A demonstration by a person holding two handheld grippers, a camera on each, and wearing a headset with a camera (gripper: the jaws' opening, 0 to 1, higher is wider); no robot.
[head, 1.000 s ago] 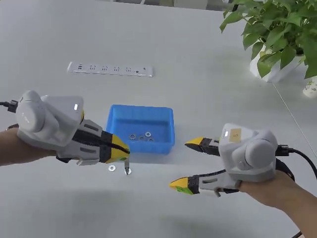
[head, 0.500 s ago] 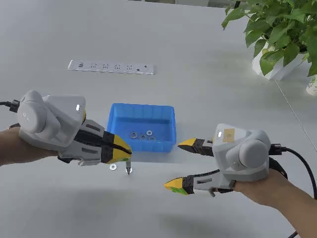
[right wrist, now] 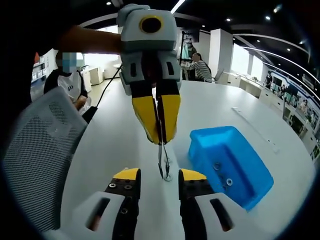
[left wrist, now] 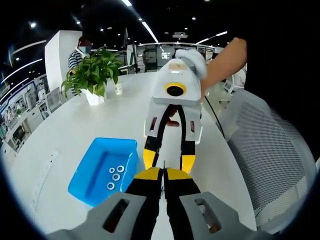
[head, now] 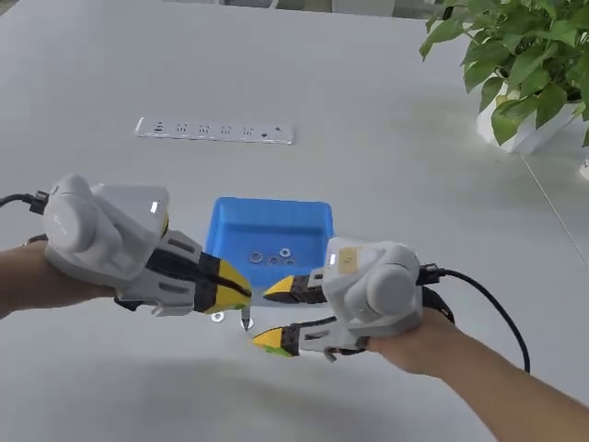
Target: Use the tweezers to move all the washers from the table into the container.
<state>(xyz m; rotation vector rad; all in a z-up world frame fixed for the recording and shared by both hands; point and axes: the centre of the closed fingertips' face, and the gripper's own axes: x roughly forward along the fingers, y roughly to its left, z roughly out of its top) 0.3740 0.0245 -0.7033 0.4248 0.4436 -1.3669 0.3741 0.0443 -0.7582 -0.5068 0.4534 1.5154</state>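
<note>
My left gripper (head: 241, 293) is shut on thin metal tweezers (head: 246, 316) that point down at the table just in front of the blue container (head: 235, 214). One washer (head: 217, 317) lies on the table beside the tweezers' tip. Several washers (head: 272, 258) rest inside the container. My right gripper (head: 271, 315) stands open, facing the left one, its fingertips close on either side of the tweezers' tip. In the right gripper view, the tweezers (right wrist: 162, 152) hang from the left gripper (right wrist: 159, 135) between my open right gripper (right wrist: 160, 175). In the left gripper view, my left gripper (left wrist: 163, 174) stays shut.
A white power strip (head: 214, 131) lies beyond the container. A potted plant (head: 529, 64) stands at the far right. The right gripper's cable (head: 488, 299) trails to the right. A mesh office chair (left wrist: 272, 155) sits beside the table.
My right gripper has moved left, closing in on the tweezers' tip. The left gripper and tweezers have stayed in place by the container.
</note>
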